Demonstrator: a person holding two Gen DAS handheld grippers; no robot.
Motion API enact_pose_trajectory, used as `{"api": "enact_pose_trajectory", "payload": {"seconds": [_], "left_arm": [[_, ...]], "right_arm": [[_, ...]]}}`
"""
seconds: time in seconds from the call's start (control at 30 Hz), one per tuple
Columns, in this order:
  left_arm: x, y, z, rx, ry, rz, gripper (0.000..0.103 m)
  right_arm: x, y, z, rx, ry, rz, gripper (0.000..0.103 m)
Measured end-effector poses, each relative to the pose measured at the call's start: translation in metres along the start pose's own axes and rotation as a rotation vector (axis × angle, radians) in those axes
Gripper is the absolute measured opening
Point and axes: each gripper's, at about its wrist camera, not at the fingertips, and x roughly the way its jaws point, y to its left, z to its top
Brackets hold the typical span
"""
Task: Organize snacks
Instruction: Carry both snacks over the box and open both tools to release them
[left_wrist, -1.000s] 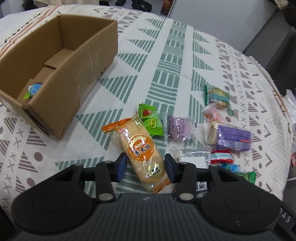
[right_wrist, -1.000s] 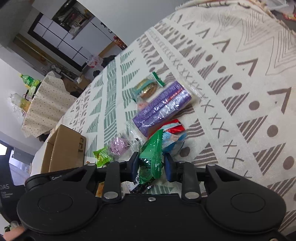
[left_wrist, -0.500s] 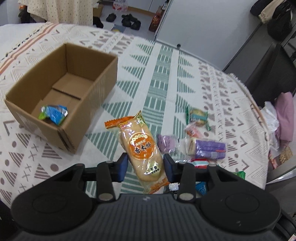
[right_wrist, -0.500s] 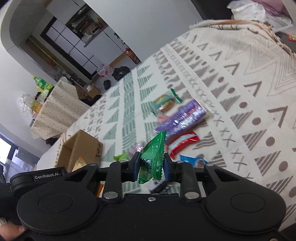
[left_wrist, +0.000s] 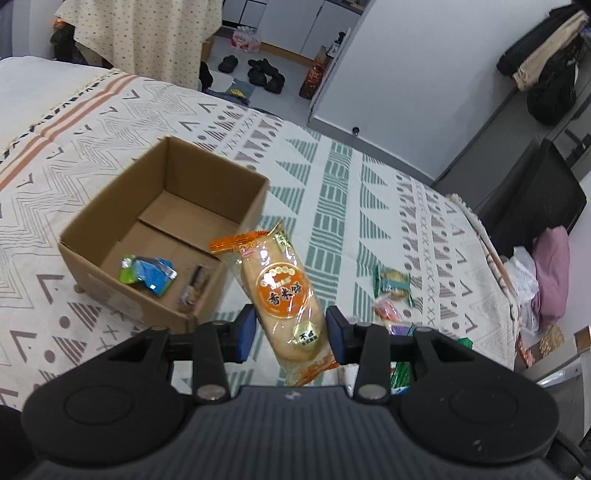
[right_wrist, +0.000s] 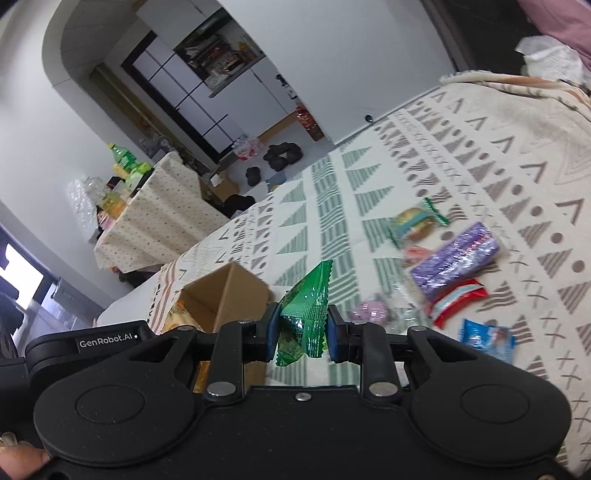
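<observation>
Left gripper clamped on orange rice cracker pack near its low end; right gripper pinching green sachet. Risk: long pack pivoting loose short of cardboard box, thin sachet slipping.

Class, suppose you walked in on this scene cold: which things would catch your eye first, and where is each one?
First, the orange rice cracker pack held off the table in the left gripper, just right of the open cardboard box. Next, the shiny green packet clamped upright in the right gripper. Then the loose snacks on the patterned cloth, above all the purple pack.
</observation>
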Motion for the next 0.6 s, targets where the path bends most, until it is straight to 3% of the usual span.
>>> {"api": "enact_pose_trajectory", "payload": {"seconds": [0.6], "left_arm": [[-0.009,0.080,0.039,-0.111,-0.044,0.018,0.040]], "right_arm": [[0.039,0.071,-0.016,-0.076,0.045,0.041,0.026]]}}
